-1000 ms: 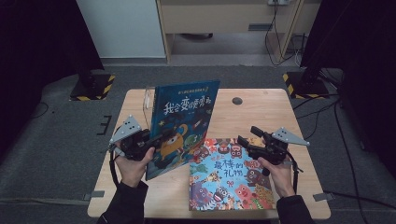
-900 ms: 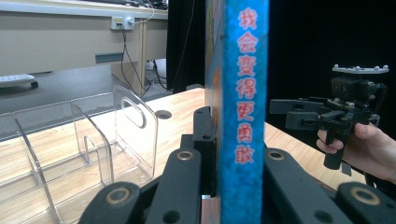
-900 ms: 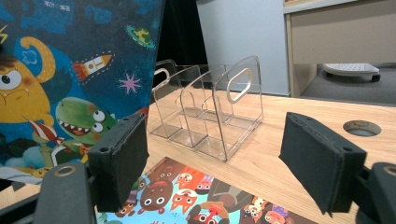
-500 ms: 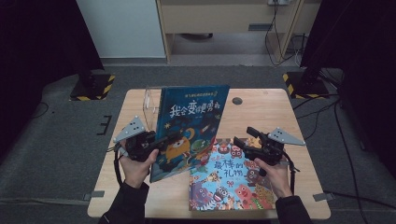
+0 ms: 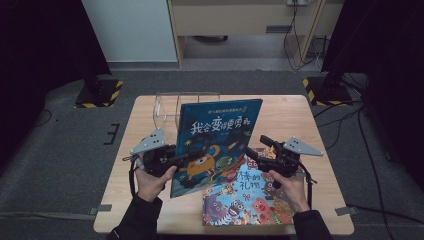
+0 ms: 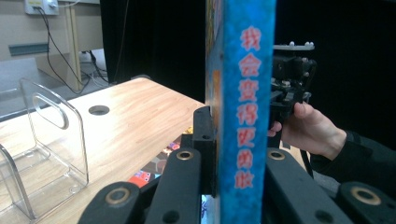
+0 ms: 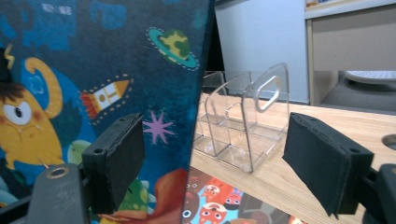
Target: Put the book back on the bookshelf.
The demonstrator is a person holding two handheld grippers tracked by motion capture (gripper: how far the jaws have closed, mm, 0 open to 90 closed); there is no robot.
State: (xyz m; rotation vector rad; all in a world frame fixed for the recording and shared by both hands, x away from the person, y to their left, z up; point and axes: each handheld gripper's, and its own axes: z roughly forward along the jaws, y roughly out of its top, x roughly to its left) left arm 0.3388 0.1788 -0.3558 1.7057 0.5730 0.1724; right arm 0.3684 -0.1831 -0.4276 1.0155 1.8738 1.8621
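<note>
I have the wooden table (image 5: 150, 107) square under the high camera, with a small round hole in its top near the far right (image 6: 98, 110). Standing on the near half is the largest thing I am working with, the blue picture book (image 5: 215, 142), held upright and leaning a little, its cover with the yellow monster and white and orange Chinese title facing me. In the left gripper view I see its spine edge-on (image 6: 245, 116), red characters running down it; in the right gripper view its cover (image 7: 93, 60) shows the monster, a rocket and a ringed planet.

Flat on the table just right of it lies a second picture book (image 5: 247, 200), covered in small colourful monsters, its left part tucked under the lower corner of the standing one.

Behind the blue book, toward the far edge, stands the clear acrylic book rack (image 5: 169, 106), its dividers upright and its slots bare (image 7: 247, 126).

My left gripper (image 5: 192, 157) is clamped on the blue book's lower left edge; the two black jaws press on either side of the cover close to the spine. My left hand (image 5: 152, 172) wraps the grip below it.

My right gripper (image 5: 257, 146) sits over the flat book at the blue book's right edge, jaws spread wide apart; in its own view one pad stands in front of the cover, the other well off over the table, gripping nothing. My right hand (image 5: 285, 182) holds it.
</note>
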